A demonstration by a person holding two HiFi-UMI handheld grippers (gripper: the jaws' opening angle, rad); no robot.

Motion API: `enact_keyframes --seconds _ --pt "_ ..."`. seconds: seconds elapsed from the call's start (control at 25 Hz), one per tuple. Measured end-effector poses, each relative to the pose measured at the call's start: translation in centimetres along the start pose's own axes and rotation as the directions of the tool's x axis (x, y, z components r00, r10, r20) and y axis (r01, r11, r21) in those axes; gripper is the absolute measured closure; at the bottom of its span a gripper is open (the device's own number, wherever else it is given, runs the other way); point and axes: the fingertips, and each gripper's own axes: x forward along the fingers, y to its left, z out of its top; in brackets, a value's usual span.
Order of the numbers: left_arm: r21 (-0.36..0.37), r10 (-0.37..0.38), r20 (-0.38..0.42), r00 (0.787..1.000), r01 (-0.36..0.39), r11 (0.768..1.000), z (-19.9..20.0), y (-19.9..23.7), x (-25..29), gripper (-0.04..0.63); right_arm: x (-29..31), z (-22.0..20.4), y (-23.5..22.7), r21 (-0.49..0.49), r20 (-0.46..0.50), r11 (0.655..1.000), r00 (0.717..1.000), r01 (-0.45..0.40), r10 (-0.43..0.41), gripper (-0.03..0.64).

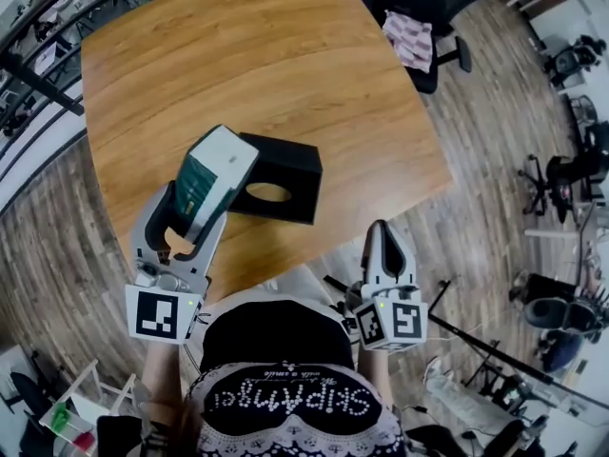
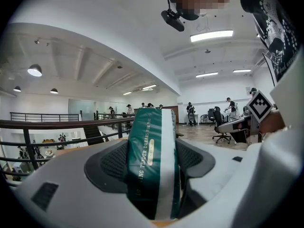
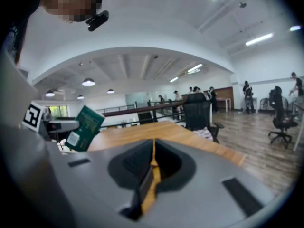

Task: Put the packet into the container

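A green and white packet (image 1: 211, 179) is held tilted above the table, clamped in my left gripper (image 1: 195, 219). In the left gripper view the packet (image 2: 152, 160) stands on edge between the two jaws, filling the gap. A black box-shaped container (image 1: 274, 189) with an oval hole in its top lies on the wooden table (image 1: 266, 74), just right of the packet. My right gripper (image 1: 384, 246) hangs off the table's near edge, its jaws pressed together on nothing (image 3: 153, 167). The right gripper view shows the packet (image 3: 84, 128) raised at the left.
The table's near edge runs close to my body. A black office chair (image 1: 423, 17) with a checked cloth stands past the far right corner. A railing (image 1: 38, 55) runs along the left. Wooden floor surrounds the table, with stands and cables at the right.
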Motion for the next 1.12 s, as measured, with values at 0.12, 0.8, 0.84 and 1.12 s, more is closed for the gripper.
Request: enact_keyframes --seconds 0.12,0.8,0.84,1.12 --pt "0.002 0.008 -0.01 1.0 -0.008 1.0 0.0 -0.4 0.6 0.253 0.6 0.2 -0.7 0.0 -0.007 1.0 1.0 -0.012 0.012 0.581" --pt "0.227 -0.139 -0.084 0.987 0.155 0.961 1.2 -1.1 0.6 0.253 1.4 1.6 -4.2 0.017 0.013 1.0 1.0 0.007 -0.007 0.581" --pt "0.249 -0.162 -0.092 0.982 0.18 0.952 1.3 -1.2 0.7 0.253 1.2 1.7 -4.6 0.021 0.016 1.0 1.0 0.018 -0.018 0.581" --pt "0.406 -0.336 -0.122 0.934 0.356 0.842 2.1 -3.2 3.4 0.253 0.4 2.1 -6.1 0.035 0.022 0.997 0.997 0.07 -0.071 0.581"
